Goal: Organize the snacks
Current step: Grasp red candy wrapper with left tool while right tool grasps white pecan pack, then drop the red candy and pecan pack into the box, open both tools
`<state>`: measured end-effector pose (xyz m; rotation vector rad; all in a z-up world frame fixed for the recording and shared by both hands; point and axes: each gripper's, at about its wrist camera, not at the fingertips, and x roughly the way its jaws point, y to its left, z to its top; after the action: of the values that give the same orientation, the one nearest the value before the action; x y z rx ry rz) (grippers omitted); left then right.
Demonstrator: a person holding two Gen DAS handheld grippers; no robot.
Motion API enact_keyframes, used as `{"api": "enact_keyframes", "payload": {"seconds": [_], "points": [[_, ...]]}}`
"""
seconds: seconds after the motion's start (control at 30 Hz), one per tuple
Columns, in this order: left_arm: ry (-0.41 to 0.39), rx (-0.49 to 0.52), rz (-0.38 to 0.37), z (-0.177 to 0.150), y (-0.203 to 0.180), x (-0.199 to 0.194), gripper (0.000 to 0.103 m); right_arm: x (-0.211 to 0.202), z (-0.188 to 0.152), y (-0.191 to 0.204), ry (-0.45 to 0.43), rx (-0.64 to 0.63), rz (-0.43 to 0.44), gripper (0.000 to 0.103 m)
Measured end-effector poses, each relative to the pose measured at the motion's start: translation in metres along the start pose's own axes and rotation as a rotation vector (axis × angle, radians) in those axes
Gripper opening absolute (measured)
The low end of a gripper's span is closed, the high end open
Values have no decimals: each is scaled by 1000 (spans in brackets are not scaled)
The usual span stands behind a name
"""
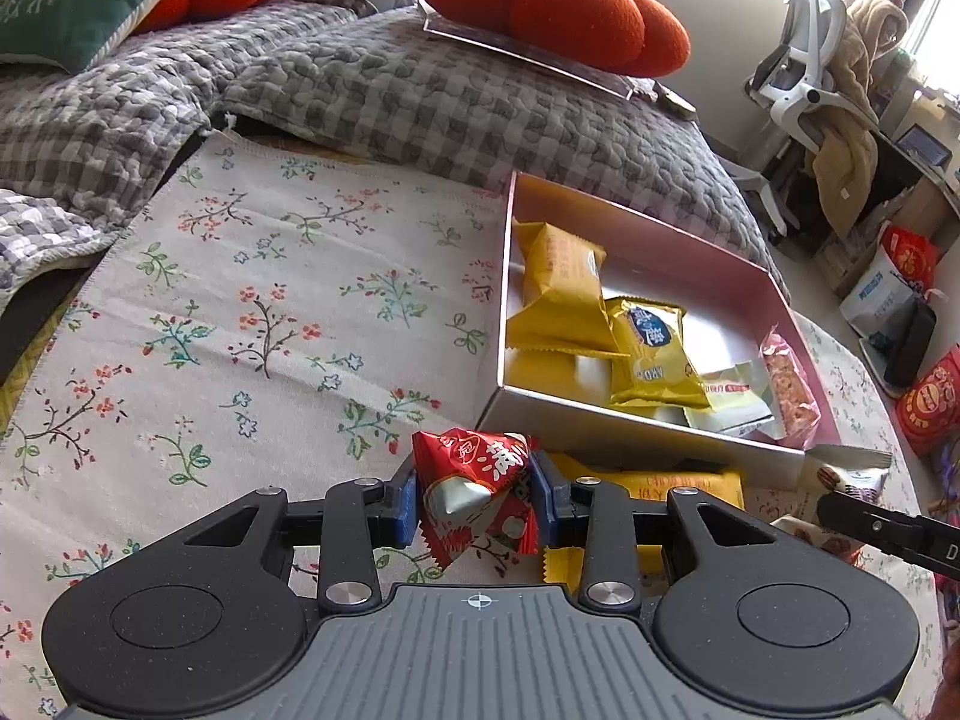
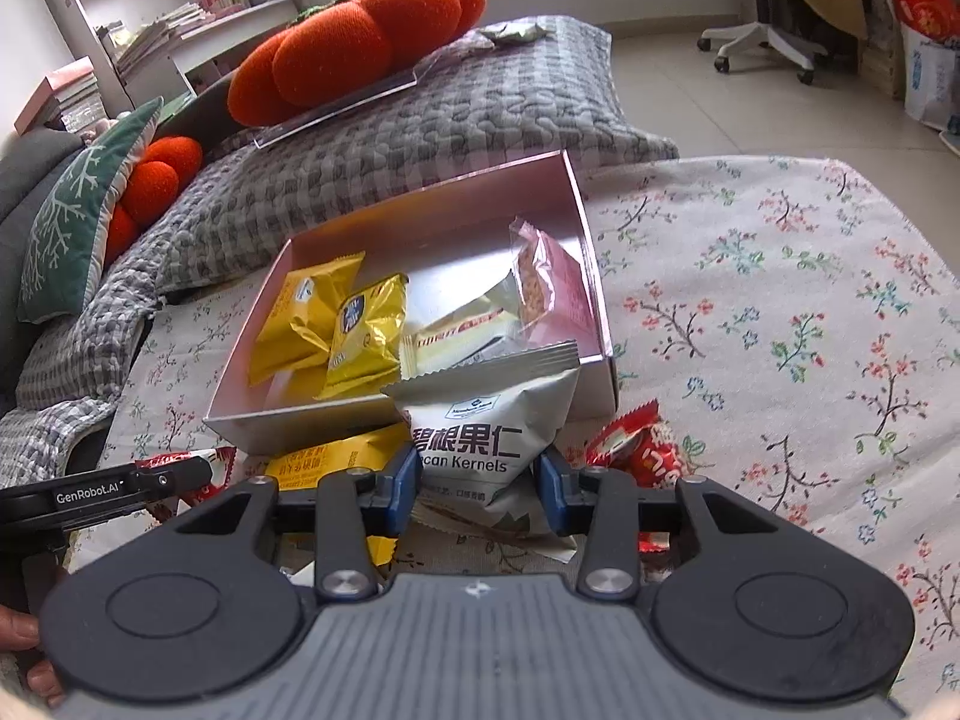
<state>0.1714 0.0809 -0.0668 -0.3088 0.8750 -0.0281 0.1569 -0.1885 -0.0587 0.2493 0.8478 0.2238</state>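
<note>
Left wrist view showed the left tongs (image 1: 474, 495) clenched on a red packet (image 1: 477, 489) just short of the box (image 1: 630, 429), the right tongs (image 2: 477, 489) likewise gripping a pecan-kernel bag (image 2: 480, 420); each load should clear the near wall before release.

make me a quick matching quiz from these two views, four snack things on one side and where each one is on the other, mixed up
Things:
1. red snack packet
2. pecan kernels bag
3. pink snack bar
4. flat yellow packet

Places:
A. lying on the floral cloth just in front of the box
B. held in the right tool
C. held in the left tool
D. inside the box, against its right wall

Pairs: 1-C, 2-B, 3-D, 4-A
</note>
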Motion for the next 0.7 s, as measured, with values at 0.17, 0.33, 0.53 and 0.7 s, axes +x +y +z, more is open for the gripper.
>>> {"api": "enact_keyframes", "payload": {"seconds": [0.17,0.33,0.53,0.7], "points": [[-16,-6,-5,2,-1,-4,33,-5,2,0,-31,-3,-7,37],[-39,1,-14,5,-4,-8,33,-8,5,-1,-51,6,-13,37],[-81,10,-33,10,-13,-14,33,-16,10,-2,-104,15,-1,37],[-93,11,-51,20,-21,-11,33,-16,15,-5,-126,29,-6,37]]}}
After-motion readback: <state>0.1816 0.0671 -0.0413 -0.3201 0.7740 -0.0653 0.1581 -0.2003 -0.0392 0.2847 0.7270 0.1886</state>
